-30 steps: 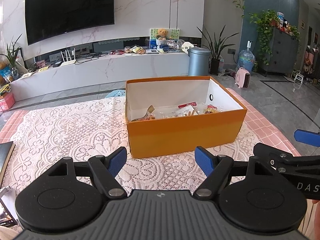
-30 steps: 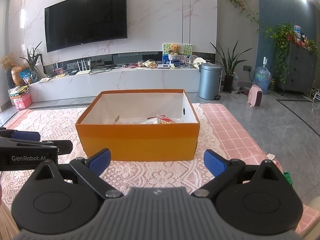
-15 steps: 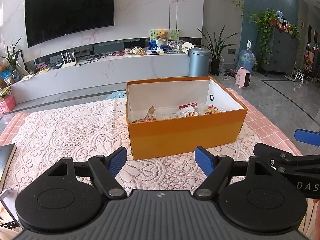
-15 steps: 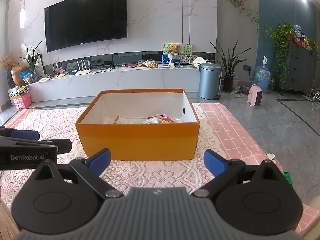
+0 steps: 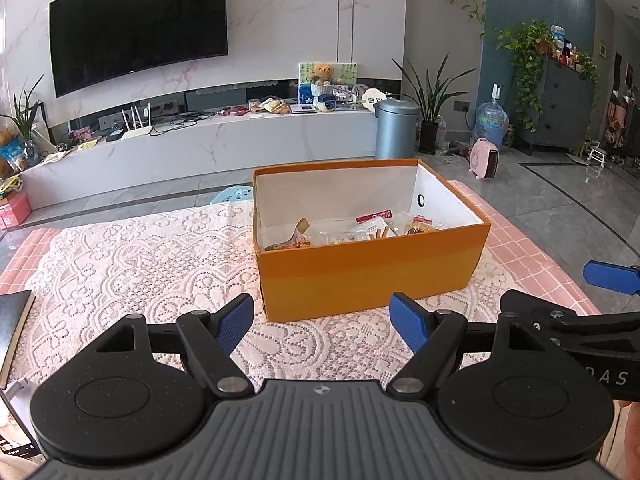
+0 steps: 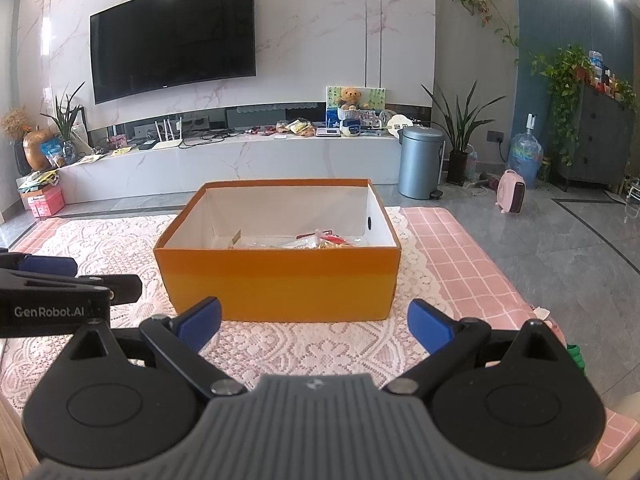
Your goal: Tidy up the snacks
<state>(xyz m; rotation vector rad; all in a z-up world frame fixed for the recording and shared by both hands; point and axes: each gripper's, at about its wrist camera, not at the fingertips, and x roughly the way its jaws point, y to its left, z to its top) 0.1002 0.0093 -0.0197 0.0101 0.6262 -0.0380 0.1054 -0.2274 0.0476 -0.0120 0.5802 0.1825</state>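
An orange cardboard box with a white inside stands on the lace-covered table; it also shows in the right wrist view. Several snack packets lie on its floor, also seen in the right wrist view. My left gripper is open and empty, just in front of the box's near wall. My right gripper is open and empty, also just in front of the box. Each gripper shows at the edge of the other's view.
A white lace cloth over a pink checked cover spans the table. A dark book lies at the left edge. Beyond are a TV console, a grey bin and plants.
The left gripper has drifted slightly, so the box sits a touch further right in its view. The right gripper has barely moved. Both stay open.
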